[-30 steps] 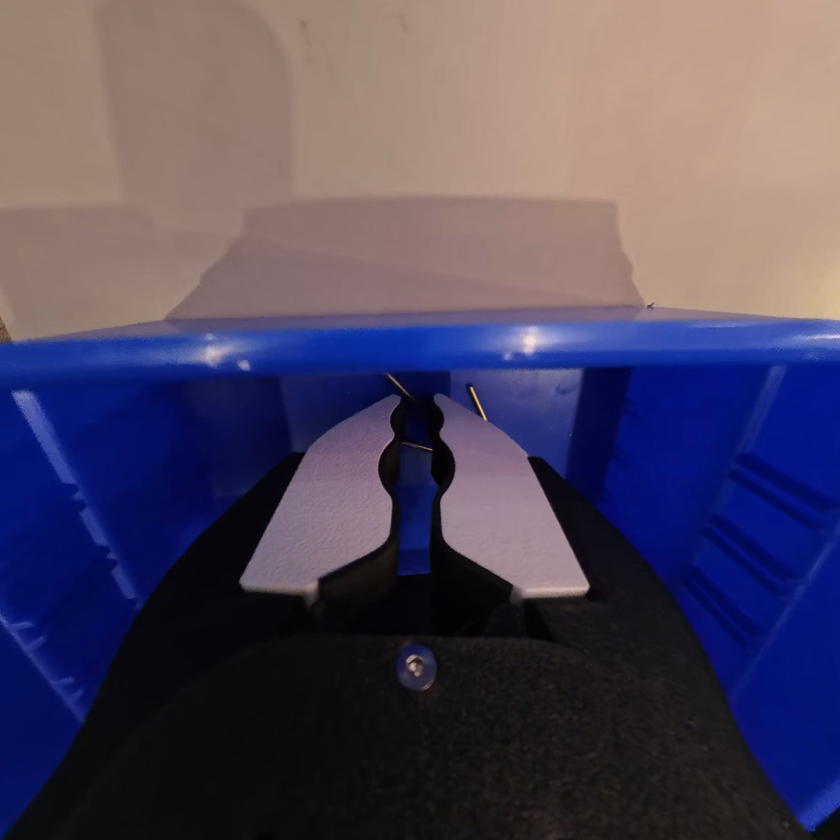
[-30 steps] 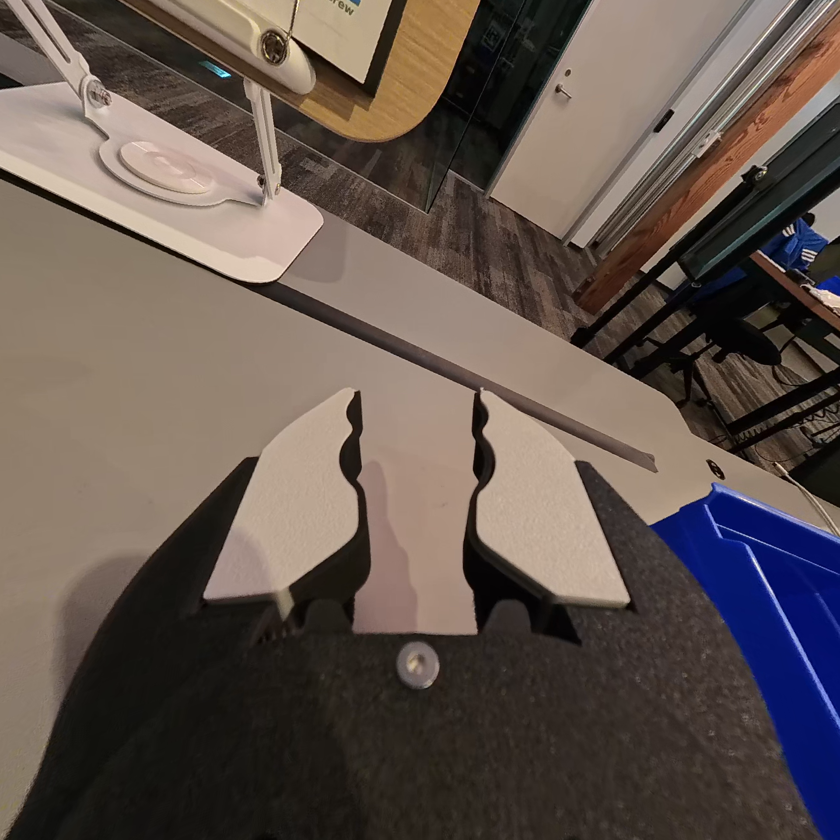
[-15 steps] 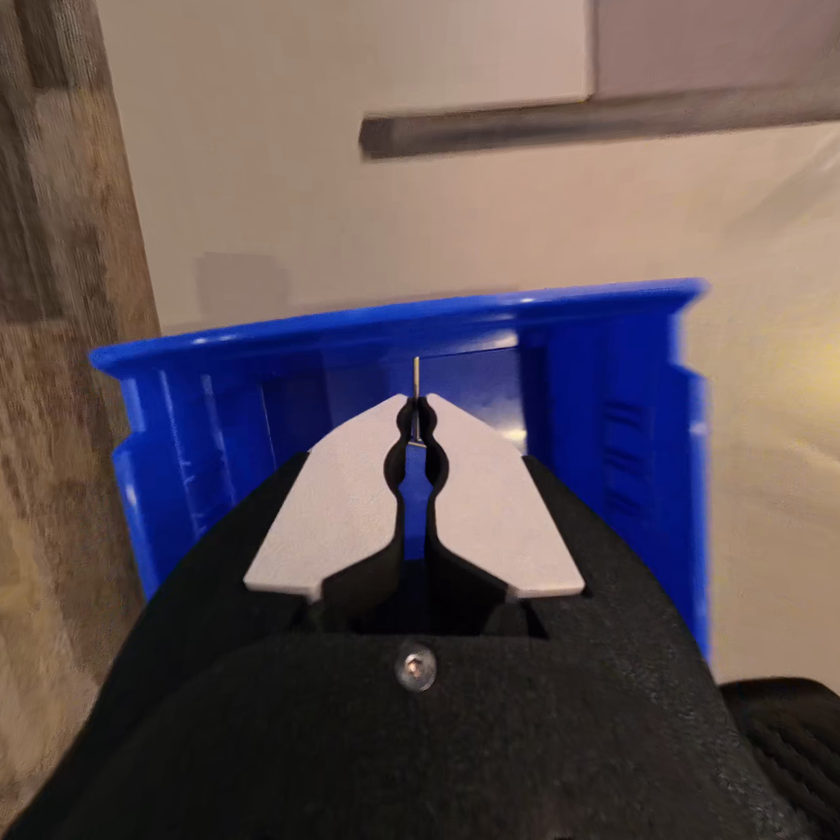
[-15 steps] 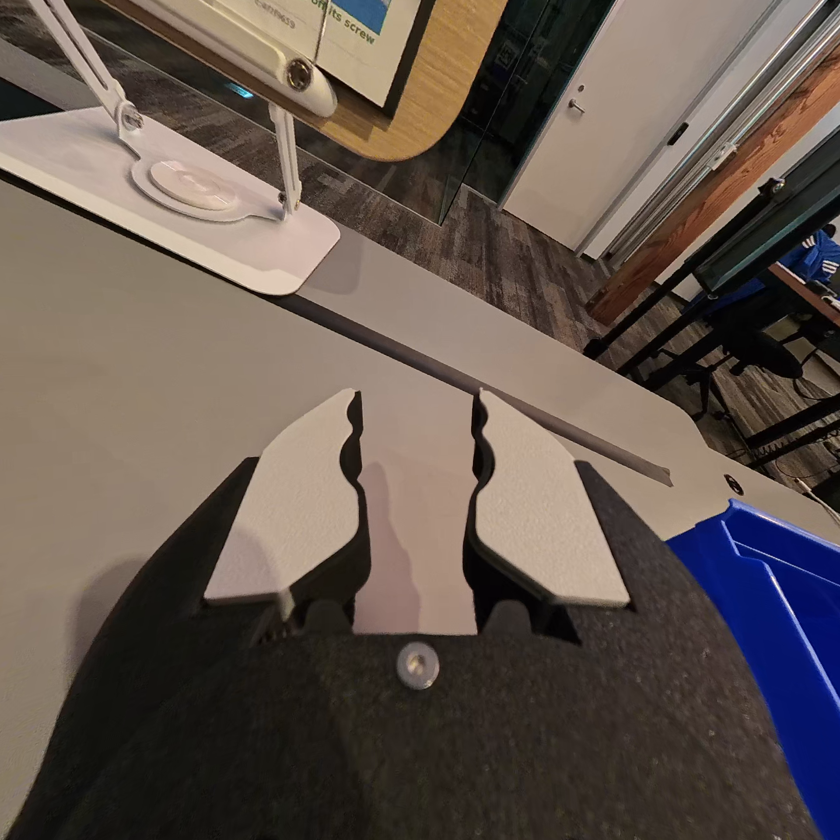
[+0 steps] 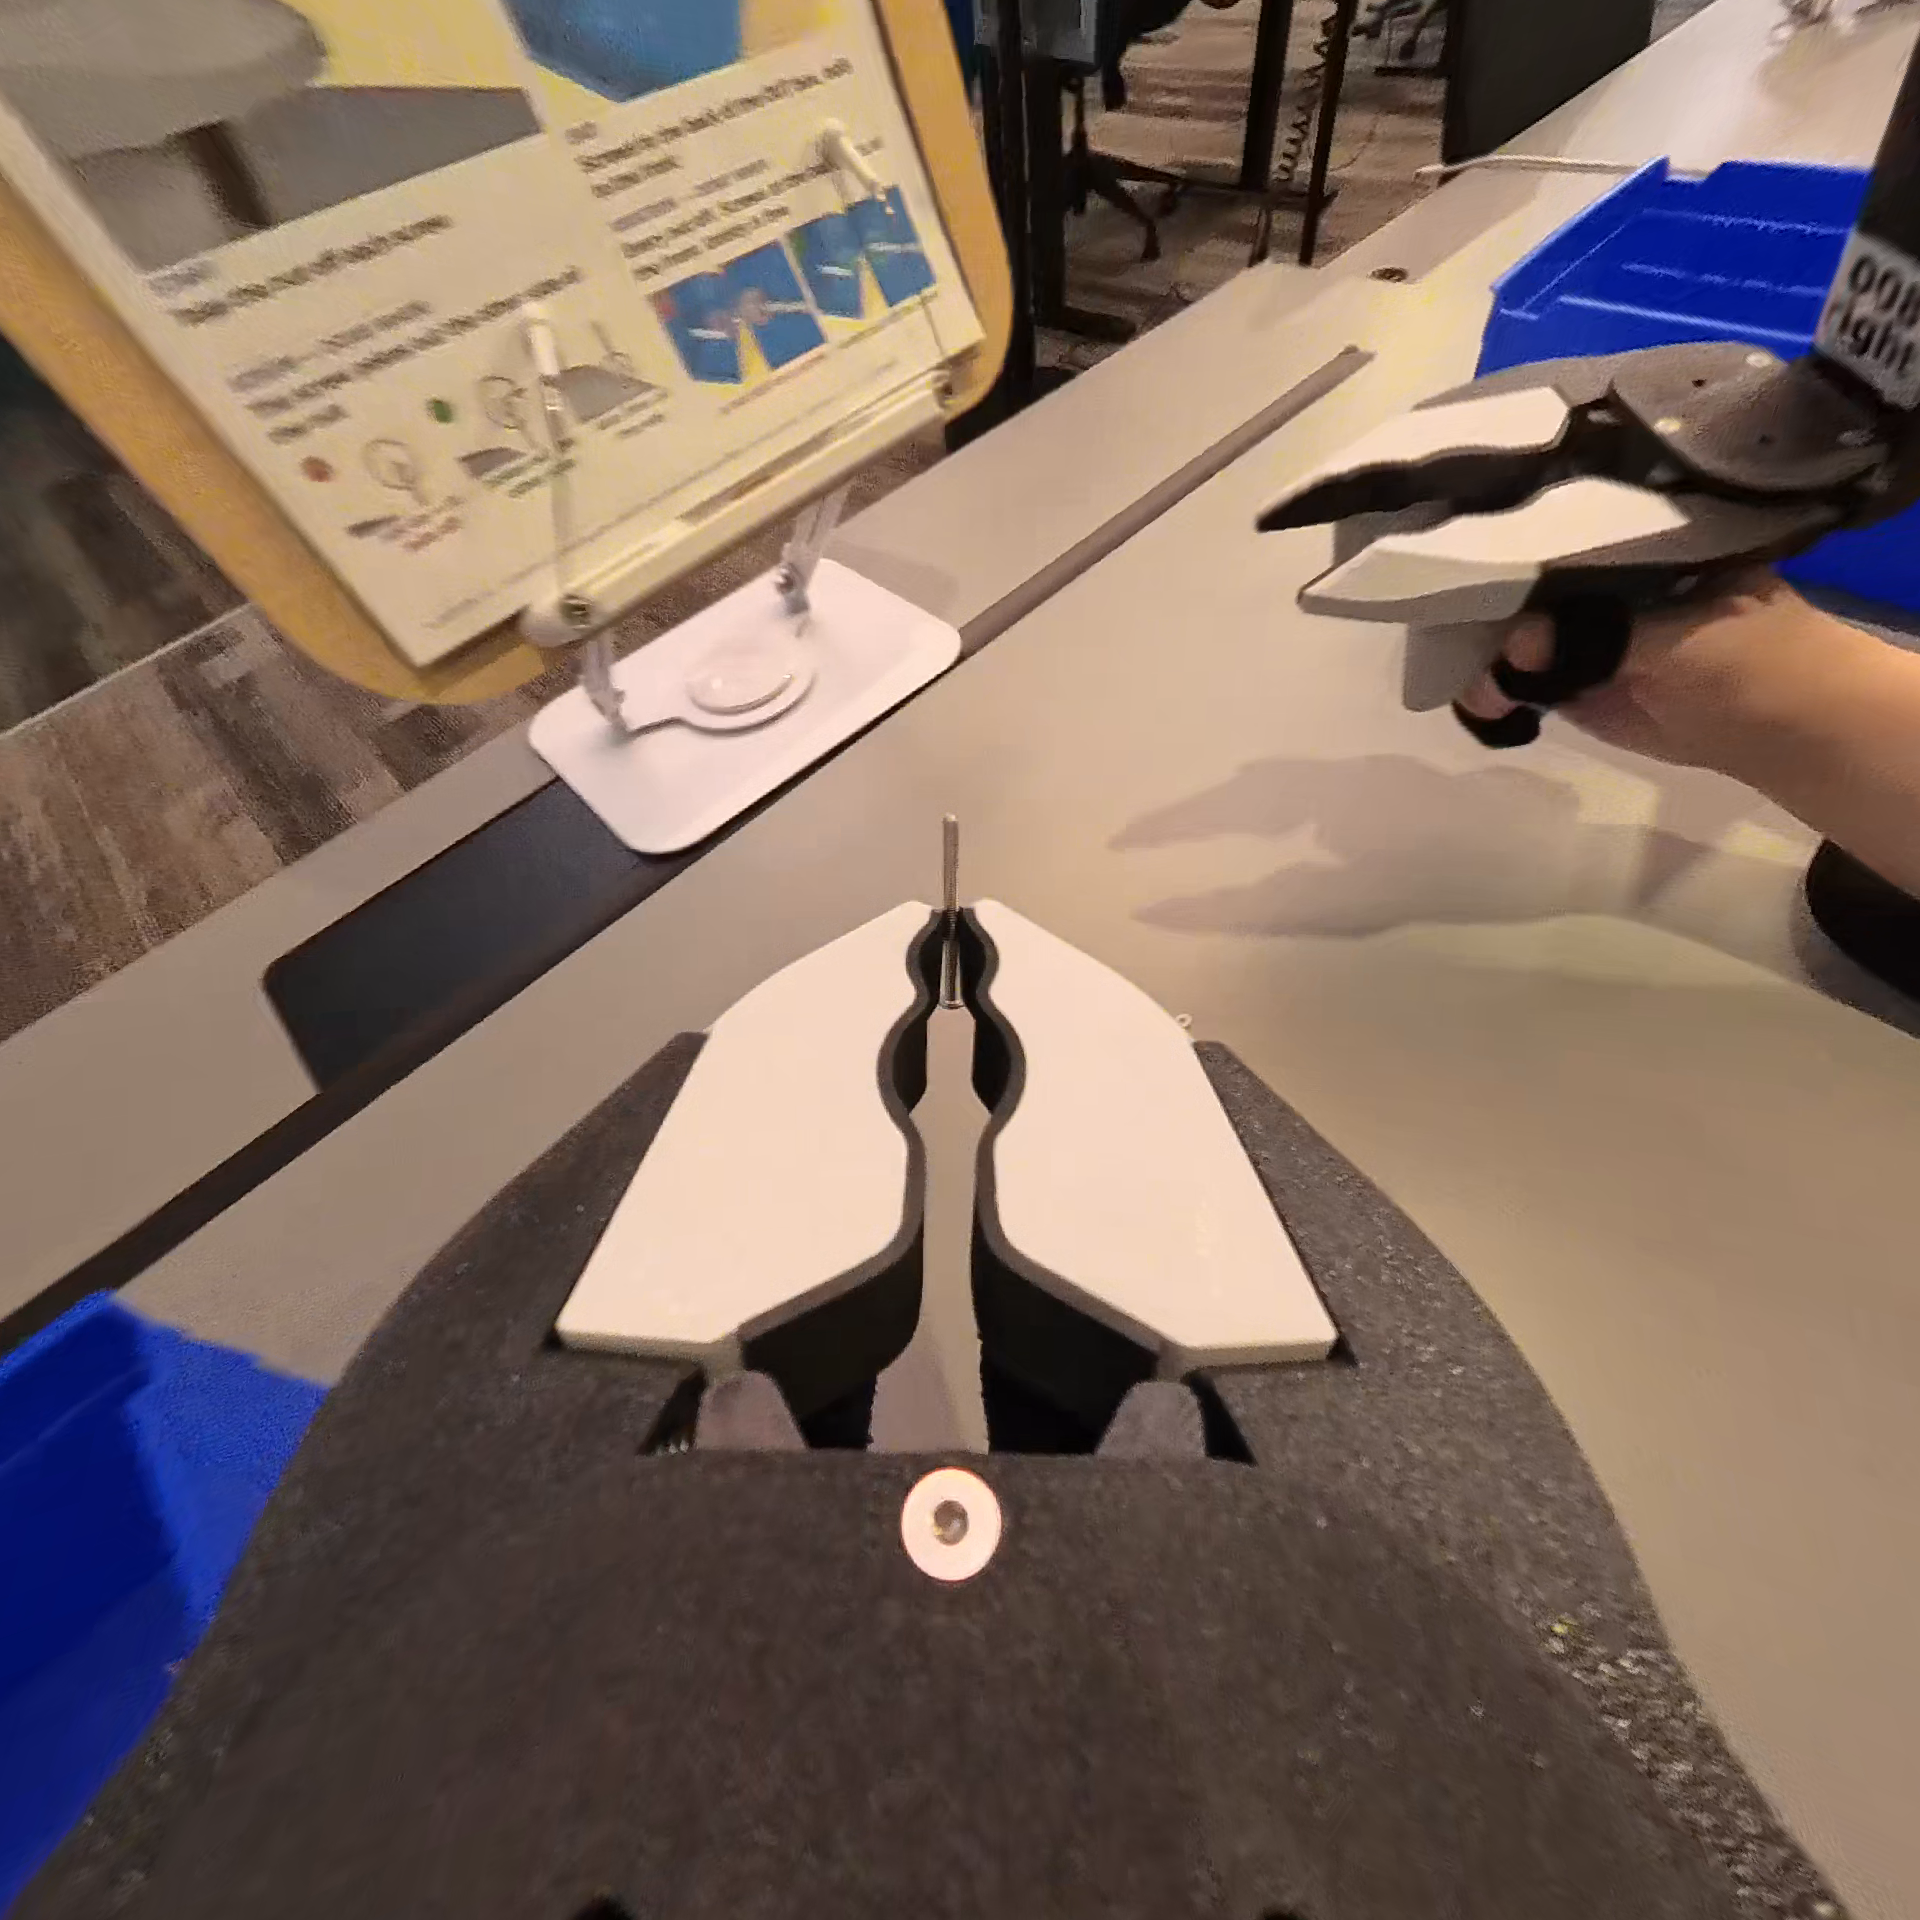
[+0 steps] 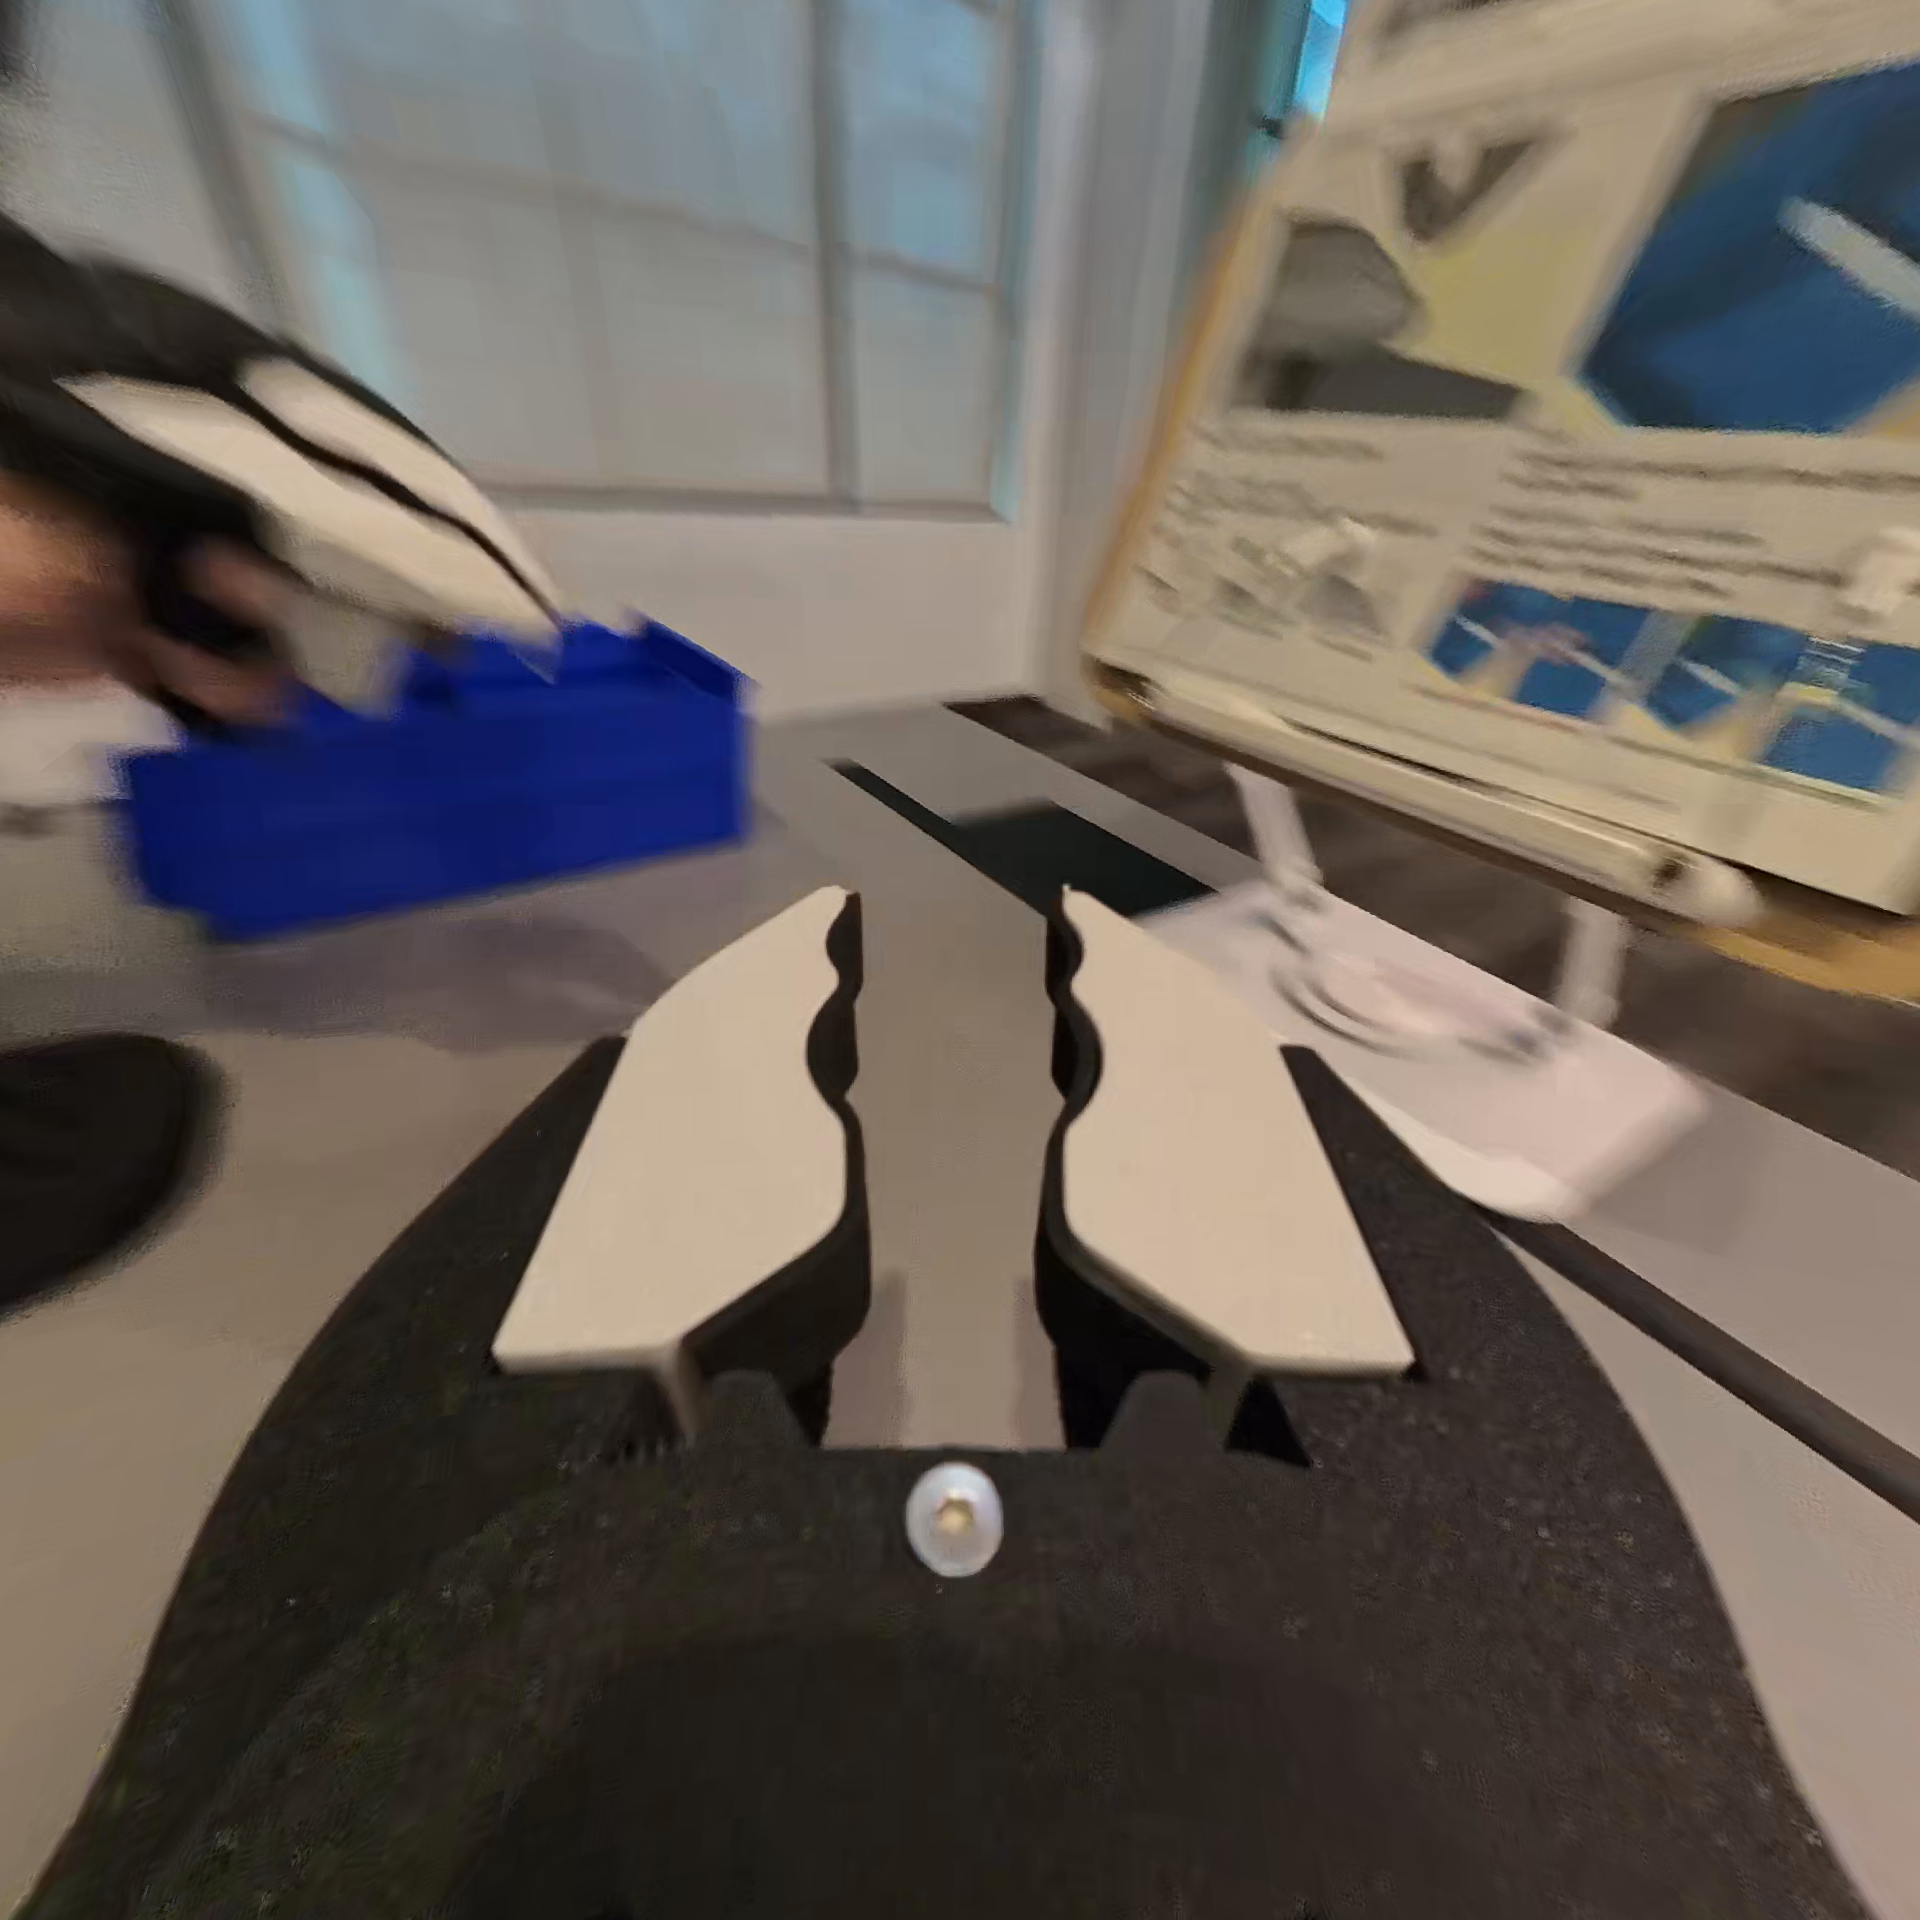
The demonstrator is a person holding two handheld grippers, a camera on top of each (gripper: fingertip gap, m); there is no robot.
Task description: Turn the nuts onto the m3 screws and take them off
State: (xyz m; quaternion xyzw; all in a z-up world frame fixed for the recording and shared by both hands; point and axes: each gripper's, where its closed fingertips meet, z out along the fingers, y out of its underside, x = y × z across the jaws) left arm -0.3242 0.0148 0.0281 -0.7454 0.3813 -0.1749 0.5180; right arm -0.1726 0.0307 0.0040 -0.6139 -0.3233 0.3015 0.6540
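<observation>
My left gripper (image 5: 950, 912) is shut on a thin silver screw (image 5: 949, 862), which sticks out forward past the fingertips above the grey table (image 5: 1455, 1195). It also shows in the right wrist view (image 6: 545, 623), blurred, held by a hand above a blue bin (image 6: 436, 790). My right gripper (image 6: 958, 900) is open and empty, its pads apart with only table between them. In the left wrist view it (image 5: 1294, 540) hovers above the table at the right, held by a hand (image 5: 1704, 675).
An instruction sheet on a wooden board (image 5: 499, 312) stands on a white stand base (image 5: 748, 707) at the table's far edge. A blue bin (image 5: 1662, 270) sits behind the right gripper and another (image 5: 94, 1538) at the lower left. A dark groove (image 5: 1164, 488) runs along the table. Left tips to right tips: about 15 cm.
My left gripper closed on a screw inside the blue bin, lifted it out and swung over the table. My right gripper turned left towards the bin and its jaws narrowed.
</observation>
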